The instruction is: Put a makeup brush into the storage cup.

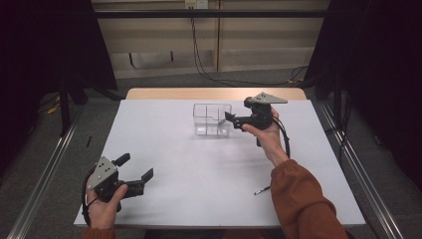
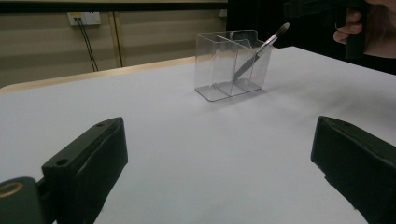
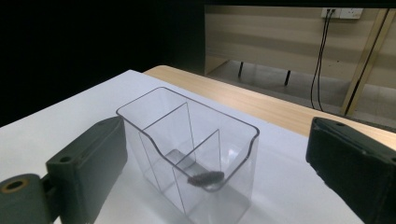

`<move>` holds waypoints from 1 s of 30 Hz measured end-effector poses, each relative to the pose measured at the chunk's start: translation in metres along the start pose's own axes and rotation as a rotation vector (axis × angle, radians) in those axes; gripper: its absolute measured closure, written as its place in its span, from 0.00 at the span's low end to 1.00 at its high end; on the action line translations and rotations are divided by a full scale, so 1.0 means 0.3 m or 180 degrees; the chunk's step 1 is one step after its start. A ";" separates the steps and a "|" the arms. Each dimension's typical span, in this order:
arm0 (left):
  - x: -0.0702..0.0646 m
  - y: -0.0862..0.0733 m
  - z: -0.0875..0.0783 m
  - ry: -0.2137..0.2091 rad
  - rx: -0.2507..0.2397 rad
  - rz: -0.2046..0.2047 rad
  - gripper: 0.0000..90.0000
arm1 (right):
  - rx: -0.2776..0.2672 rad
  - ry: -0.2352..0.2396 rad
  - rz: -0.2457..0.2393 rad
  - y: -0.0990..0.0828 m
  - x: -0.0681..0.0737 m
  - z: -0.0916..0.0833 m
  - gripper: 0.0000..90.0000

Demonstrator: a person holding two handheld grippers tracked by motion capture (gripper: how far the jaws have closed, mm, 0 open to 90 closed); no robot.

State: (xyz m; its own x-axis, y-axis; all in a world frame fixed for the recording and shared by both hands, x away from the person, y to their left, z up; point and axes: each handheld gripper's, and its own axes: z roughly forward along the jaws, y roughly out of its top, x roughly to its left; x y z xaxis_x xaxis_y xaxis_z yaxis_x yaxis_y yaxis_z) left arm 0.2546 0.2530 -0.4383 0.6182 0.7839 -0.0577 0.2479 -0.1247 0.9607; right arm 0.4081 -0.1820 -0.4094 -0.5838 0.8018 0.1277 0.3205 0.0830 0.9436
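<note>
- Your right hand-held gripper [image 1: 230, 119] hovers just beside the right end of the clear organizer [image 1: 212, 119]; its jaws stand wide apart with nothing between the pads.
- In the right gripper view the jaws frame the organizer [image 3: 187, 154] from above, one to each side of it and touching neither wall.
- The makeup brush [image 2: 261, 49] leans tilted inside one of the organizer's end compartments, bristle tip up and poking past the rim, free of any grip.
- From the right gripper view you see the brush's dark bristle head [image 3: 205, 178] resting against the near wall.
- The organizer [image 2: 231, 63] stands upright toward the far middle of the white bench [image 1: 209, 169], divided into compartments by clear walls.
- Your left hand-held gripper [image 1: 134, 172] is low at the near left corner of the bench, well apart from the organizer, jaws spread and empty.
- A small dark slim object [image 1: 262, 190] lies on the bench near your right sleeve [image 1: 303, 199]; what it is cannot be told.
</note>
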 end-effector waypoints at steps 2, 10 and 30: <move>0.000 -0.001 0.000 -0.0014 -0.0007 -0.0027 0.04 | -0.0011 0.0013 -0.0019 -0.003 -0.002 -0.016 0.03; 0.003 0.001 0.011 0.0018 -0.0014 0.0002 0.05 | -0.0034 0.0087 0.0028 -0.023 -0.003 -0.064 0.02; 0.009 -0.004 -0.013 0.0086 -0.0015 -0.0040 0.05 | -0.0011 0.0115 0.0045 -0.105 0.014 -0.165 0.03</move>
State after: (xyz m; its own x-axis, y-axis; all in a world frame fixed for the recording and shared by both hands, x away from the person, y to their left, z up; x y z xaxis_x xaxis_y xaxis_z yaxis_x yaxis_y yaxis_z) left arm 0.2531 0.2577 -0.4385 0.5945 0.8016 -0.0624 0.2518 -0.1119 0.9613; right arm 0.3586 -0.2104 -0.4235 -0.6056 0.7811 0.1520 0.3264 0.0696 0.9427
